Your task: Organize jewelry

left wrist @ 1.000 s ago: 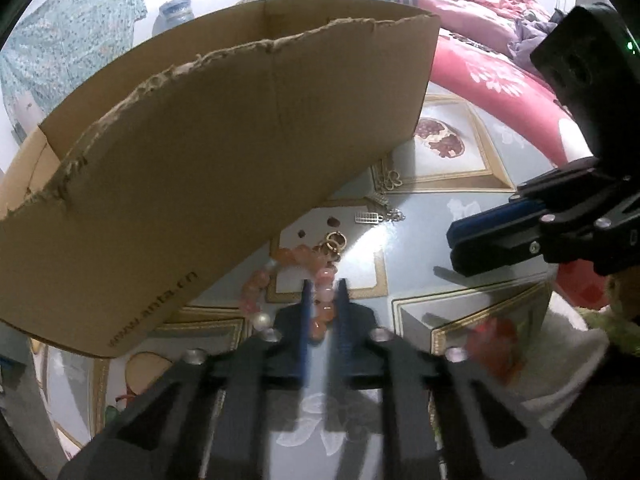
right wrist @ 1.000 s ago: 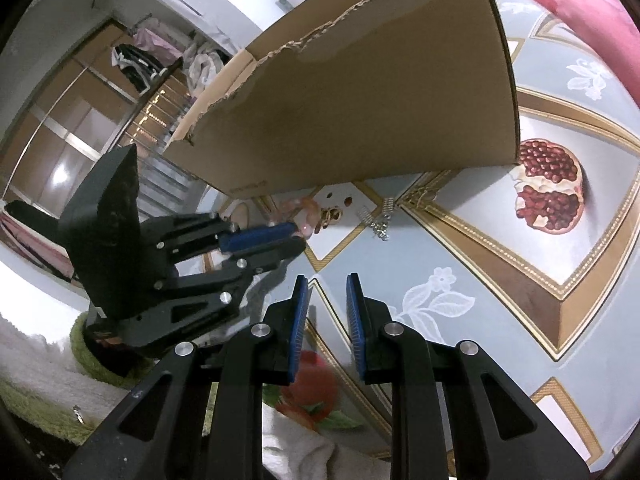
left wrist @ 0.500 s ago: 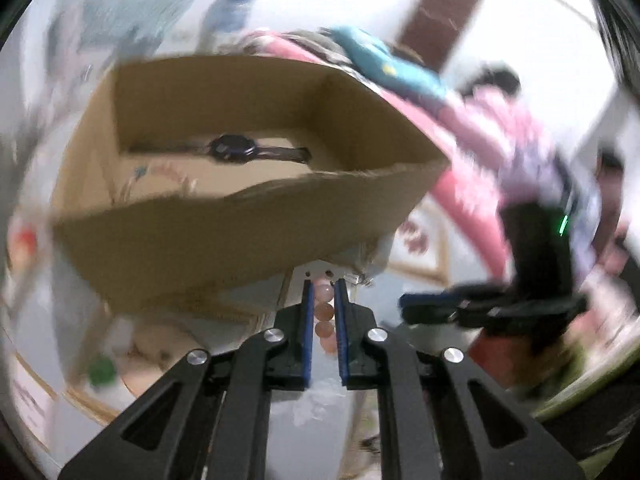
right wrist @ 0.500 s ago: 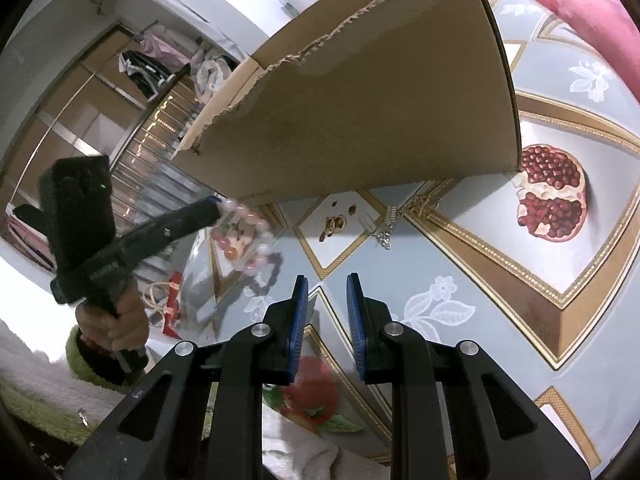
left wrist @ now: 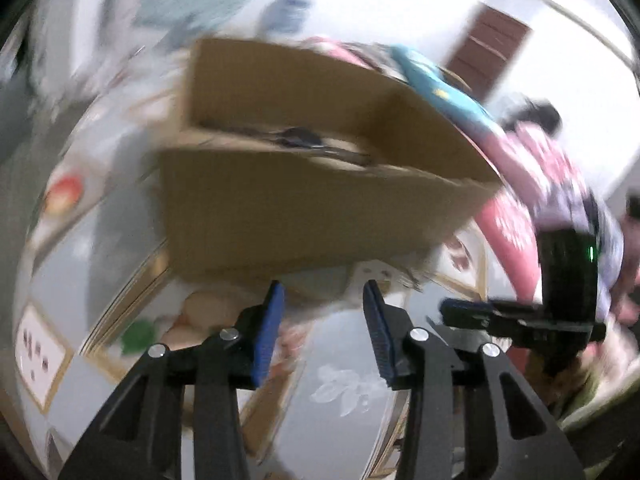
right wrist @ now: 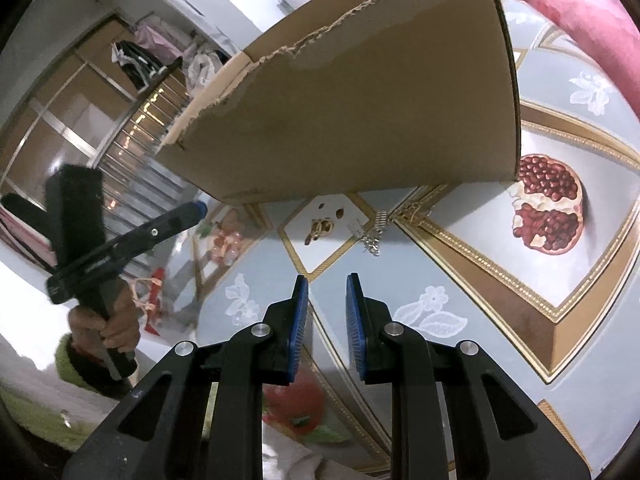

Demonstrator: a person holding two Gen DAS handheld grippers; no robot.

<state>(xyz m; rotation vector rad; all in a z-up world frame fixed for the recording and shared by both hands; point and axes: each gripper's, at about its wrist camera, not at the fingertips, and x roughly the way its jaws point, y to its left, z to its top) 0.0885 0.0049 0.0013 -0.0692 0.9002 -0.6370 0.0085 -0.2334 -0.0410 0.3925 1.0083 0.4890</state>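
Left gripper (left wrist: 323, 296) raised in front of the cardboard box (left wrist: 320, 216), jaws opening, nothing between the blue pads (left wrist: 268, 328); frame heavily blurred. Seen from the right wrist, same tool gripped by a hand (right wrist: 108, 324) in a green cuff (right wrist: 70, 364), tip level with the box's lower corner. Right gripper (right wrist: 327, 284) low over the patterned tablecloth (right wrist: 460, 264), jaws narrowly parted and empty. Just beyond its tips, on a white diamond panel of the cloth: small gold rings (right wrist: 320, 227), and beside them a silver chain piece (right wrist: 372, 232) at the panel's edge. Farther left, near the left gripper's tip, pink bead bracelet (right wrist: 224, 242) lying on the cloth outside the box. Box standing behind all of these, torn top edge, near wall toward both cameras. Inside the box, from the left wrist view, a dark watch (left wrist: 300, 138) lying along the near wall. Printed pomegranate (right wrist: 548, 210) right of the box; pink bedding (right wrist: 560, 4) beyond.
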